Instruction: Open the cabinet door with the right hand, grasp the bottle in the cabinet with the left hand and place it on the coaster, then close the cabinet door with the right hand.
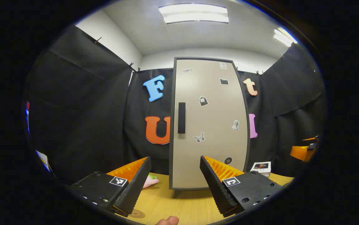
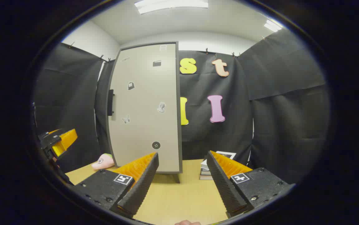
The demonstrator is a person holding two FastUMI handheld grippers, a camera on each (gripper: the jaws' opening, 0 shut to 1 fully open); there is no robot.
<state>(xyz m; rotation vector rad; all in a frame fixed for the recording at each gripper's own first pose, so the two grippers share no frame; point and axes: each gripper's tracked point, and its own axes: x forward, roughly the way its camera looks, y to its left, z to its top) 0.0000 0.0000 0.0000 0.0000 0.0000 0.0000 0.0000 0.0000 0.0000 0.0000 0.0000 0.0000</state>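
Observation:
A tall beige cabinet with a dark frame stands on the wooden table, its door shut and a black handle on the door's left side. Its inside is hidden. A round brown coaster lies on the table by my left gripper, which is open and empty, facing the cabinet. My right gripper is open and empty too, in front of the cabinet, whose handle is far up to the left. The other gripper shows at the left edge.
A pink object lies on the table left of the cabinet, also seen in the right gripper view as the pink object. A small stack of books sits to the cabinet's right. Black cloth walls close the booth on all sides.

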